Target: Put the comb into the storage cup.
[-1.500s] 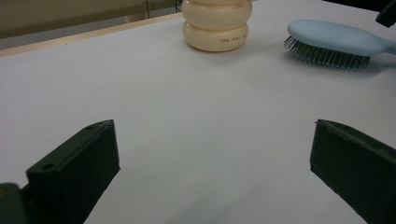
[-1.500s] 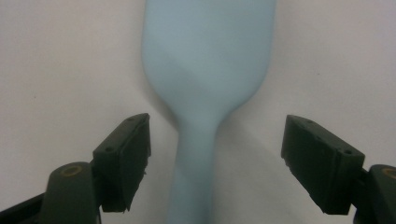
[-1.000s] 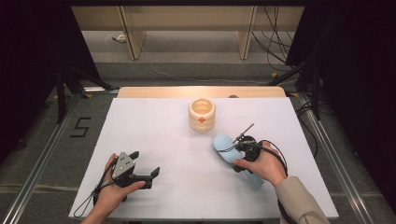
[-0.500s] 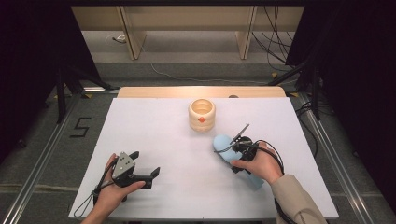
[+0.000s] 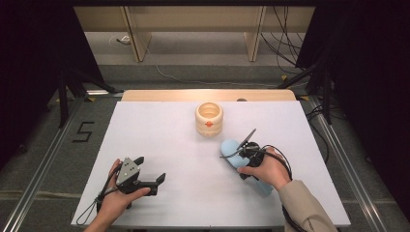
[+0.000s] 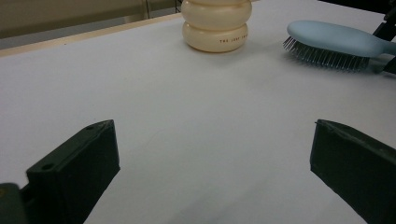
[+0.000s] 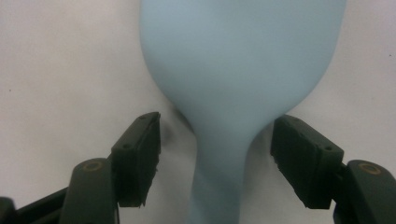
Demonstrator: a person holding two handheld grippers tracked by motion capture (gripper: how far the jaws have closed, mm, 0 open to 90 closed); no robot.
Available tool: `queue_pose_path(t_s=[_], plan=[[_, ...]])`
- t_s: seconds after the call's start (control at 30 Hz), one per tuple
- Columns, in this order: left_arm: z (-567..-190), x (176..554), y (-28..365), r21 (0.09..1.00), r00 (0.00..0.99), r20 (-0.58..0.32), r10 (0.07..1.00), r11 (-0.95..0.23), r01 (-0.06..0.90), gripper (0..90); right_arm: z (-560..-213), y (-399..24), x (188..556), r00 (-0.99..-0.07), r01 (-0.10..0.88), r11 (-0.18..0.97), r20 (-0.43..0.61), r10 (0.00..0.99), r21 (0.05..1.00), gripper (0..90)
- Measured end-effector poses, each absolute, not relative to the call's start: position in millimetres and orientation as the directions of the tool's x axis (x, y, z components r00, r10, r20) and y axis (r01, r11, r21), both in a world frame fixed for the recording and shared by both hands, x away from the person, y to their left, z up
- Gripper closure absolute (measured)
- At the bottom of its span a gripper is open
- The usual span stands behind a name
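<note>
1. White and bare, the table (image 5: 169, 145) fills the middle of a dim room with dark curtains at both sides, wooden furniture legs and loose cables on the floor beyond.
2. The right gripper (image 7: 215, 156) straddles the neck of the light blue hairbrush (image 7: 238, 70), where the head narrows into the handle. Its jaws have just been closing with the brush between them, yet a gap shows on each side and the pads do not press on it.
3. The hairbrush (image 5: 232, 150) lies on the table at the person's right, bristles down, its head toward the cream ring-stacked jar (image 5: 209, 118) and its handle running back under the right hand (image 5: 263, 169).
4. To do this grasp well, I judge the jaws should stay centred on the neck so both pads meet it together; closing off-centre could push the brush sideways or roll it on its bristles.
5. The neck is smooth and rounded, so a firm, square close seems wiser than a light pinch before any lift.
6. The left gripper (image 5: 147, 174) rests near the table's front left, jaws wide apart with nothing between them, well apart from the brush.
7. The jar stands upright near the table's far middle, close to the brush head but not touching it.
</note>
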State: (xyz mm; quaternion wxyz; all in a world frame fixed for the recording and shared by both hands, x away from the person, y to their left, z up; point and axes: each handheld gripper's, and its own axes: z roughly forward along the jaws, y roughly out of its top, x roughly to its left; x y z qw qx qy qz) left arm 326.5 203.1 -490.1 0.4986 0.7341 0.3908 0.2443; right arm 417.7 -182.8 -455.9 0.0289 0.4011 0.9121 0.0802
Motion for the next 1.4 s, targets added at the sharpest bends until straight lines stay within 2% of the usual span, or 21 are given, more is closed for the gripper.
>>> queue_pose_path(t_s=[0.83,1.4], plan=[[-490.1,326.5,202.6,0.923,0.578,-0.032,0.816,-0.197,0.33,0.9,-455.9,-183.0,422.9,-0.642,0.76,0.634,0.014,0.767,0.142,46.7],[-490.2,326.5,202.6,0.923,0.577,-0.031,0.816,-0.198,0.33,0.9,-454.4,-179.5,422.8,-0.643,0.76,0.639,-0.007,0.766,0.12,65.6]])
